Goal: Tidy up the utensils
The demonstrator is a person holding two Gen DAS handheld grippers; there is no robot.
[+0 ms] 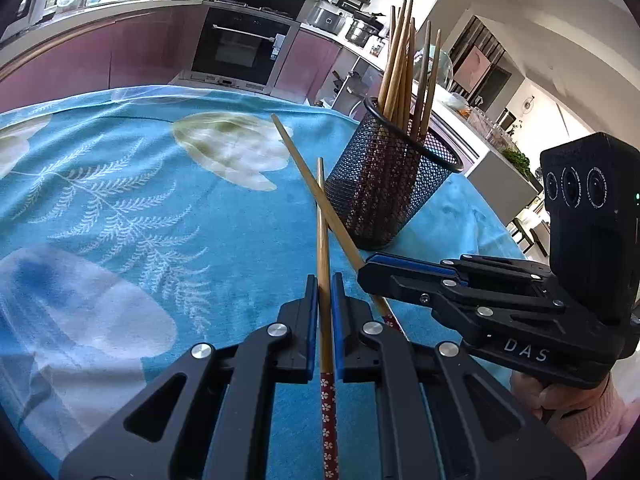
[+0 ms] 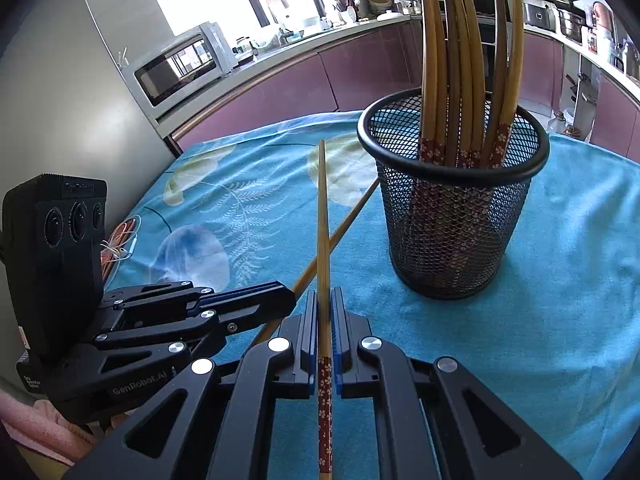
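Observation:
My left gripper is shut on a wooden chopstick with a red flowered handle, pointing forward over the table. My right gripper is shut on a second chopstick of the same kind. The two chopsticks cross each other. The right gripper also shows at the right of the left wrist view, and the left gripper shows at the left of the right wrist view. A black mesh holder with several upright chopsticks stands just ahead to the right.
The table carries a blue flowered cloth. Its right edge drops off close behind the holder. A coil of cord lies at the left table edge. Kitchen cabinets and an oven stand beyond.

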